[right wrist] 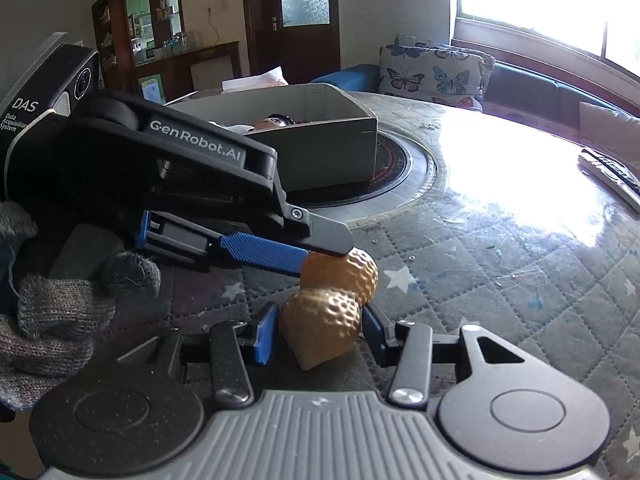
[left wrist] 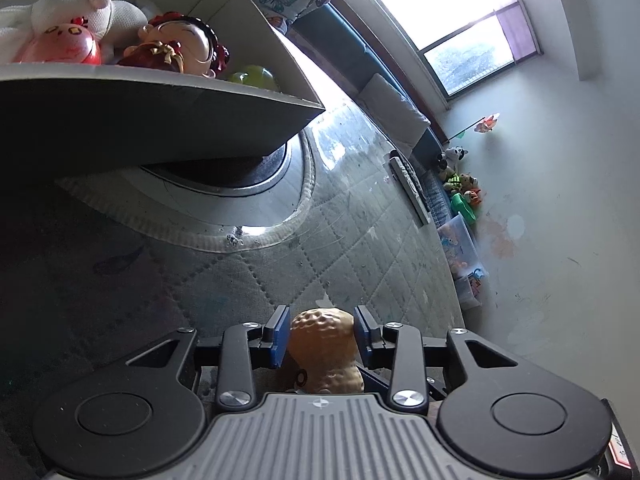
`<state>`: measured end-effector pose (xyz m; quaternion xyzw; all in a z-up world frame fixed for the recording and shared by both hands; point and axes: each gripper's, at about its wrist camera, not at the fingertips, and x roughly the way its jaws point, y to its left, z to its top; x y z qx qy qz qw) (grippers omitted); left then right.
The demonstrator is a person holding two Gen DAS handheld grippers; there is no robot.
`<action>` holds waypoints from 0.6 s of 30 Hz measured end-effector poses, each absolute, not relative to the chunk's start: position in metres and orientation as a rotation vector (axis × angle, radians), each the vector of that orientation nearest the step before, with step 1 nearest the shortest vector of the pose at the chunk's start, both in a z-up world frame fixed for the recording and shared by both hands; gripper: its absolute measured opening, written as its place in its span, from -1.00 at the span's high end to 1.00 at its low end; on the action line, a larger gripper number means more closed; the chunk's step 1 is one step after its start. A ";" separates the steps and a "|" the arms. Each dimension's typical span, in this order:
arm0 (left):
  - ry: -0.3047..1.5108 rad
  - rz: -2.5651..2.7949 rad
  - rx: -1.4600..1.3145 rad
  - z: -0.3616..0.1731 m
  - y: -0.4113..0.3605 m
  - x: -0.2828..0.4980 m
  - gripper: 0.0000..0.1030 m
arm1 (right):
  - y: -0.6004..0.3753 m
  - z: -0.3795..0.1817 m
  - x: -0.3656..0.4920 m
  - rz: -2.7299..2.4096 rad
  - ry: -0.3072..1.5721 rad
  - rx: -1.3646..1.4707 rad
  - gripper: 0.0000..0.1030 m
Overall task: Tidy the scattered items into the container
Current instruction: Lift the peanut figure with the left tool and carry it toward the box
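Nearest the right wrist camera, the right gripper (right wrist: 320, 334) has its blue pads against the sides of the lower lobe of a golden peanut-shaped toy (right wrist: 332, 304), grasping it. The peanut toy's long axis runs away from that camera and slightly to the right, its pointed end toward the lens and its second lobe farther out. The toy sits low over the quilted table cover (right wrist: 500, 280); whether it touches the cover cannot be told.

On that farther lobe the left gripper (left wrist: 321, 334) comes in from the left of the right wrist view, held by a hand in a grey knitted glove (right wrist: 52, 312). In the left wrist view its blue pads (left wrist: 282, 334) stand on either side of the upper lobe, right at its sides, but real pressure cannot be told. There the toy's axis runs toward the lens.

Farther back a grey cardboard box (right wrist: 332, 148) stands on a dark round disc (right wrist: 394, 168) in the table. Inside lie a white plush toy (left wrist: 92, 12), a red round-faced toy (left wrist: 66, 44), a doll with black hair (left wrist: 180, 44) and a yellow-green ball (left wrist: 254, 76).

A remote control (right wrist: 612, 176) lies toward the table's far right edge, and a butterfly-print cushion (right wrist: 436, 70) sits beyond, under the bright window (right wrist: 548, 4).
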<state>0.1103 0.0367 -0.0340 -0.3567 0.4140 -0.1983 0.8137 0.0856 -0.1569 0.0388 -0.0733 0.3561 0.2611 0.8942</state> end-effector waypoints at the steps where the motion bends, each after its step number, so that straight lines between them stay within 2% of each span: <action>1: 0.883 -0.424 -0.760 -0.034 0.037 0.110 0.27 | -0.157 0.038 0.086 0.541 0.737 -0.153 0.14; 2: 0.882 -0.424 -0.759 -0.034 0.037 0.109 0.27 | -0.158 0.039 0.086 0.540 0.737 -0.153 0.19; 9: 0.847 -0.409 -0.774 -0.024 0.045 0.103 0.29 | -0.153 0.048 0.085 0.563 0.717 -0.182 0.20; 18: 0.675 -0.343 -0.790 0.026 0.092 0.105 0.28 | -0.112 0.094 0.110 0.667 0.591 -0.247 0.20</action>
